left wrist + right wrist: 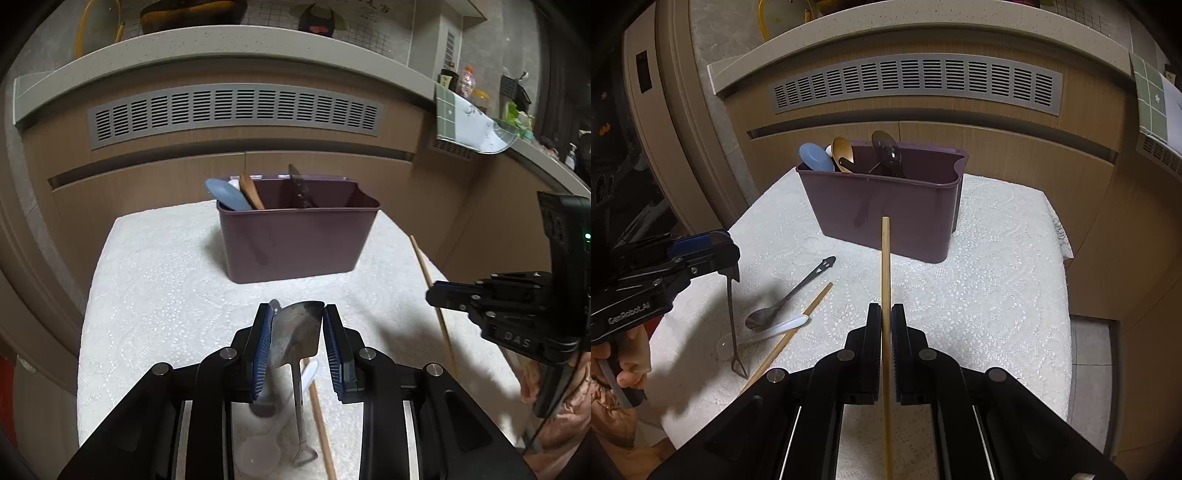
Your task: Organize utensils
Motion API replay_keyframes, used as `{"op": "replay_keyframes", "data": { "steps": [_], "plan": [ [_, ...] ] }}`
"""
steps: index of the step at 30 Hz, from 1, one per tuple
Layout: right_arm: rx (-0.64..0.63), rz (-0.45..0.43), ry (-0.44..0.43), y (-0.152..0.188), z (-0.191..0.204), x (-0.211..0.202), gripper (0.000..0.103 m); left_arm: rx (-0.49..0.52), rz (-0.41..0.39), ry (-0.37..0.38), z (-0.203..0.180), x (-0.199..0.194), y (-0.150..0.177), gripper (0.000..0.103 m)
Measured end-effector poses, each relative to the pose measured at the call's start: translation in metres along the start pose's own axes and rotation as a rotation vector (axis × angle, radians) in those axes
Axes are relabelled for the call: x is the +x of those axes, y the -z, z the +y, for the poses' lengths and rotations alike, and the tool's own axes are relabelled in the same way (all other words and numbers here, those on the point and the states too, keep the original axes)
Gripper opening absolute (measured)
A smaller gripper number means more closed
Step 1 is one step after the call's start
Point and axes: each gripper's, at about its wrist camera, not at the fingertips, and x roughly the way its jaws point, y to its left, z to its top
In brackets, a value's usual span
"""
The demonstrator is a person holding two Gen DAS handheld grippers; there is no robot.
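A purple utensil bin stands at the back of the white-clothed table and holds a blue spoon, a wooden spoon and a dark spoon. My left gripper is shut on the bowl of a metal spoon, whose handle hangs down; it also shows in the right wrist view. My right gripper is shut on a wooden chopstick that points at the bin. On the cloth lie a second metal spoon, a white plastic spoon and another chopstick.
The white cloth covers a small table. A wooden cabinet with a grey vent grille stands close behind the bin. A counter with bottles and a towel runs along the right.
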Motion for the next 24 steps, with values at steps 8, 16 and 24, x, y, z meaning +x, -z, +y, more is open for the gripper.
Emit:
{"op": "replay_keyframes", "data": {
  "steps": [8,16,24],
  "plan": [
    [-0.003,-0.003,-0.022,0.005,0.003,-0.005,0.005,0.03,-0.012,0.025,-0.016,-0.021,0.013,0.004],
    [0.005,-0.001,-0.034,0.01,0.003,-0.011,0.005,0.032,0.027,0.031,-0.022,-0.017,0.018,0.003],
    [0.01,0.006,-0.015,0.015,0.001,-0.014,0.005,0.057,0.091,0.019,-0.023,0.006,0.015,0.003]
  ]
}}
